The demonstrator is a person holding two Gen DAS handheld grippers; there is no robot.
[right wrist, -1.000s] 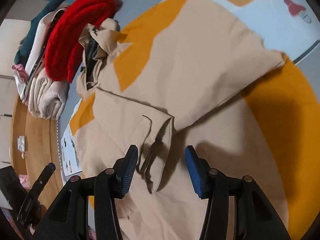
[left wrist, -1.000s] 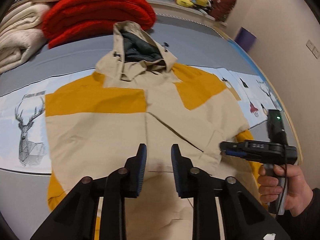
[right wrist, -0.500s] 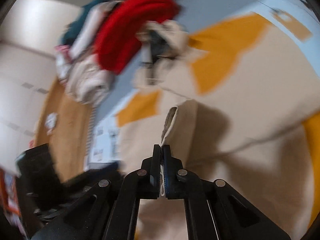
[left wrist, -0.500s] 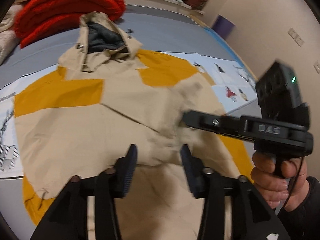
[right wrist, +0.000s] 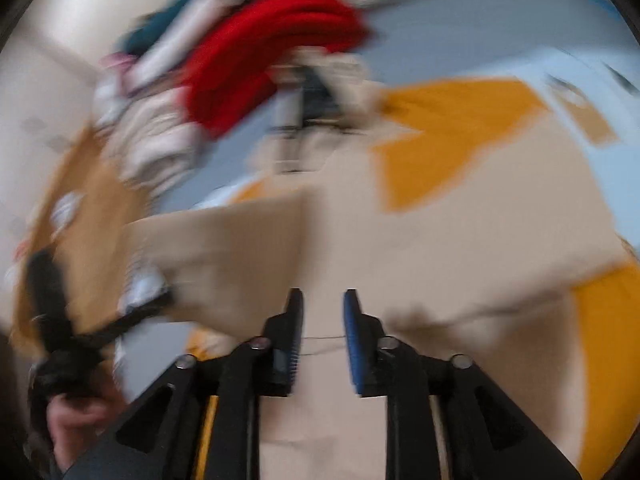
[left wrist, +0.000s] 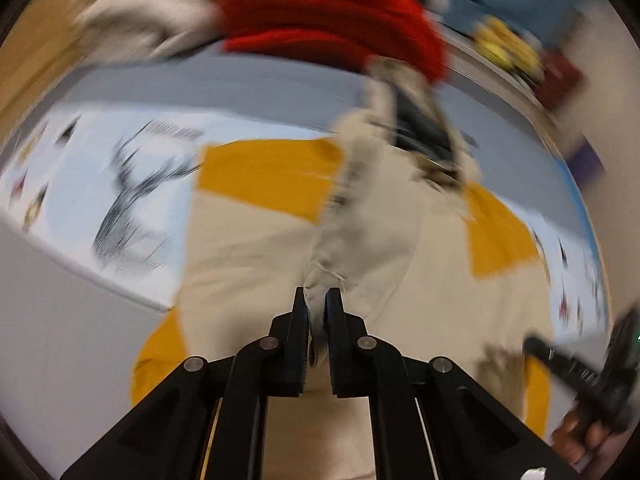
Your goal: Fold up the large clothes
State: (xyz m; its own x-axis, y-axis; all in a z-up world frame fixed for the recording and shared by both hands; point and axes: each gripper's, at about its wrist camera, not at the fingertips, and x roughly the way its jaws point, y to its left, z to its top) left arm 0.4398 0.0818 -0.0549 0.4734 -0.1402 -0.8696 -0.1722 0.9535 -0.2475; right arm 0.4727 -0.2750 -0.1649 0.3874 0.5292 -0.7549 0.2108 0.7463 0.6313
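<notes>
The jacket [left wrist: 256, 248] lay spread on the bed [left wrist: 80, 320], hardly folded. The left gripper [left wrist: 317, 300] had just closed, pinching a beige fold; the right gripper [right wrist: 322, 312] had just opened, empty. Most folding remained.

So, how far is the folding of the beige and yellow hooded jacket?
Early. The beige and yellow hooded jacket lies mostly spread on the bed, hood unfolded. The left gripper has just closed on a fabric fold; the right gripper, open, has just released. Most folds remain.
</notes>
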